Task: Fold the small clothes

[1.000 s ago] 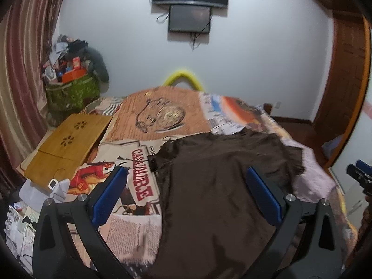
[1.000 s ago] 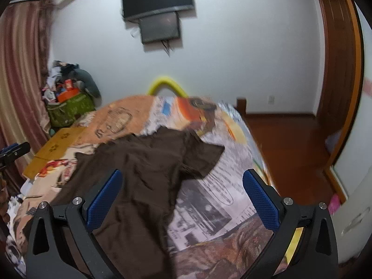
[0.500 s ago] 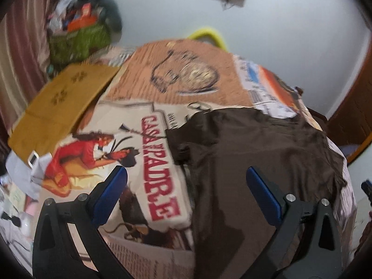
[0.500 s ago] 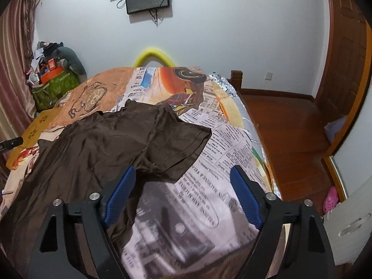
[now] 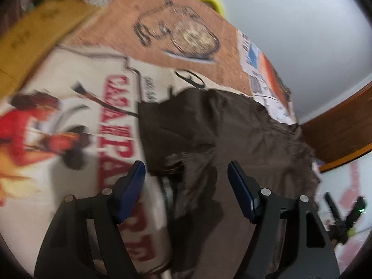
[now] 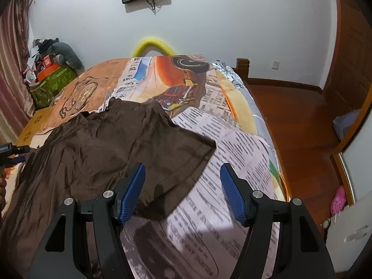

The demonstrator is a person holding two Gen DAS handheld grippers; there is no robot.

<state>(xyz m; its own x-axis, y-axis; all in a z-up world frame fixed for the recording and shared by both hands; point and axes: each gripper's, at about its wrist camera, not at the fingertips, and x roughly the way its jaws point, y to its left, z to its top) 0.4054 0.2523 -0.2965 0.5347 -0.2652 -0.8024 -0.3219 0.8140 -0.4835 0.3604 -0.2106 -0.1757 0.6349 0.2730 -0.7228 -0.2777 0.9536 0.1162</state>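
brown shirt [image 6: 111, 148] flat on bed [image 6: 232, 144], sleeves under both closing, still-empty hand-held grippers: left [image 5: 186, 181], right [image 6: 182, 183].

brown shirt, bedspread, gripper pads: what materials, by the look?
Brown shirt: thin woven fabric, faint sheen; soft creases and limp drape suggest satin-like synthetic or silk, can't tell which.
Bedspread: printed textile, matte, newspaper and car graphics; fibre unclear.
Right hand-held gripper pads: blue, fine gridded texture, probably rubber or moulded plastic, on black plastic-looking fingers.
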